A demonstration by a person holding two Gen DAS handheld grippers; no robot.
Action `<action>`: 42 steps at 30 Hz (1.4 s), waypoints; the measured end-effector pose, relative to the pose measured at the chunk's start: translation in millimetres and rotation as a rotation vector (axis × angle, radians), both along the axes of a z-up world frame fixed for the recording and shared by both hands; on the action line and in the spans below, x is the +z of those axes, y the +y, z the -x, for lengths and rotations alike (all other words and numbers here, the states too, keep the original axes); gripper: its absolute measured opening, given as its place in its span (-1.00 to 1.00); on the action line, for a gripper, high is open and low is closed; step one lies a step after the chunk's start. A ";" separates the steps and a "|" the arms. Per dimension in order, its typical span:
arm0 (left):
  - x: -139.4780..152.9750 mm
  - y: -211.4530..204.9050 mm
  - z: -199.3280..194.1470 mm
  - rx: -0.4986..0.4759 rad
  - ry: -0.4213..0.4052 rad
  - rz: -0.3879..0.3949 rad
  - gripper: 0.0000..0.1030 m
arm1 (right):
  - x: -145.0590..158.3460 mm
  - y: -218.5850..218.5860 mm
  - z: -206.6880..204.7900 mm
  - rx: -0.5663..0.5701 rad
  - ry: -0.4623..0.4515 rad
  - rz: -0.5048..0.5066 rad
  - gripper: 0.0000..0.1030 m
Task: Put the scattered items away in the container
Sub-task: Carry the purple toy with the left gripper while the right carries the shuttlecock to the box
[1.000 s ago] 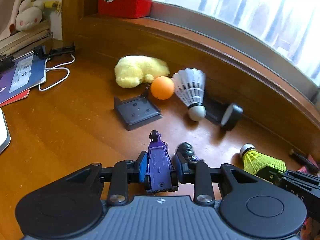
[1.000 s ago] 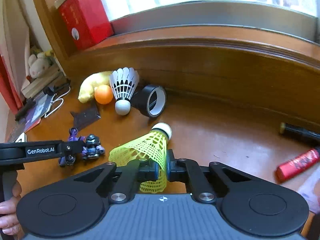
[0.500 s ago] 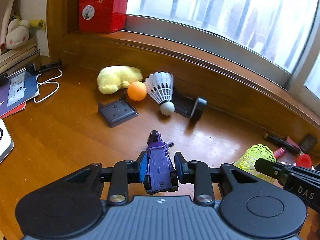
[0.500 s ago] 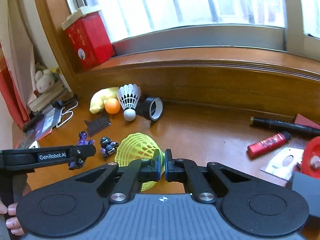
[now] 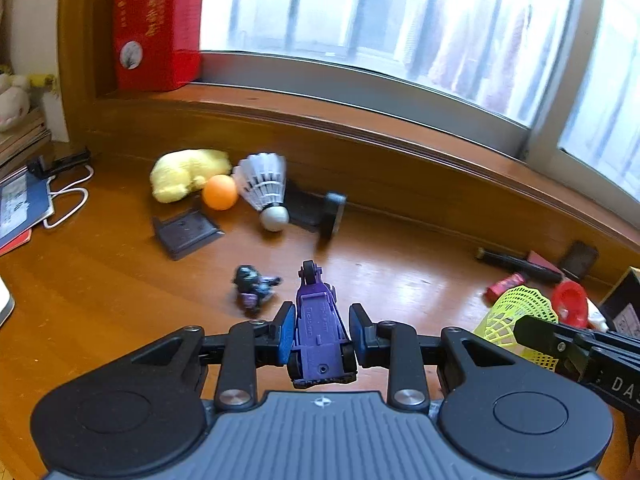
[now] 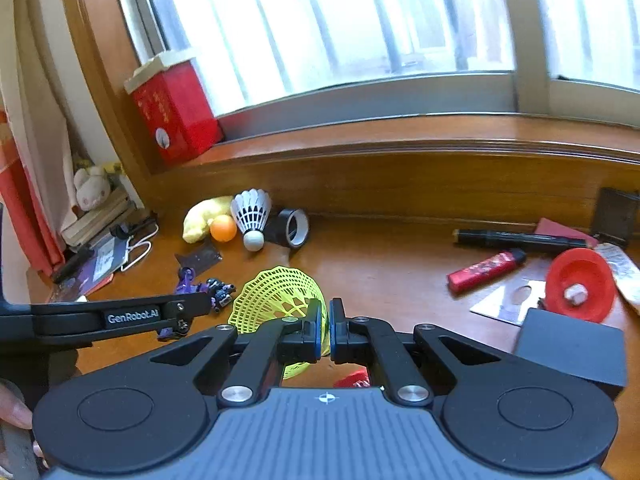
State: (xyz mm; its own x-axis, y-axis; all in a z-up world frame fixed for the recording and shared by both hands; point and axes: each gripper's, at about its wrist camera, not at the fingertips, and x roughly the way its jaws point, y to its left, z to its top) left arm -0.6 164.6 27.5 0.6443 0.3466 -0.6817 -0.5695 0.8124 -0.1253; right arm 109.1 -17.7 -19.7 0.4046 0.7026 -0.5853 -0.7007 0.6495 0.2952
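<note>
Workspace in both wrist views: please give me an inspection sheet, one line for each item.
Surface: wooden desk, glossy.
Job's things: purple toy car in the left tool; yellow shuttlecock in the right tool; small dark figure, white shuttlecock, orange ball, yellow plush, tape roll on the desk.
Clutter: black marker, red tube, red disc.
Grippers: both shut on their items.
Cables: white cord, left side.
Surroundings: window, red box on the sill.
</note>
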 end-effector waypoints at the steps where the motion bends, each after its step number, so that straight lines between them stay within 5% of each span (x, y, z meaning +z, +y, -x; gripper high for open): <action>1: 1.4 -5.0 -2.1 -0.011 -0.001 -0.002 -0.39 | 1.4 -5.0 -0.1 -0.008 0.000 -0.004 -0.88; 22: 15.3 -126.7 -76.7 -0.257 -0.010 -0.031 -0.39 | 32.0 -154.0 -9.6 -0.266 -0.034 -0.094 -0.88; 42: 25.2 -228.5 -121.5 -0.447 -0.029 -0.069 -0.39 | 40.4 -237.6 -25.6 -0.384 -0.056 -0.134 -0.88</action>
State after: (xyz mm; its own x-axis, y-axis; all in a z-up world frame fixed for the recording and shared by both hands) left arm 120.9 -64.0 52.7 0.7598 0.0736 -0.6460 -0.1579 0.9847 -0.0734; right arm 134.7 -255.3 20.7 0.6812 0.5630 -0.4680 -0.4324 0.8252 0.3633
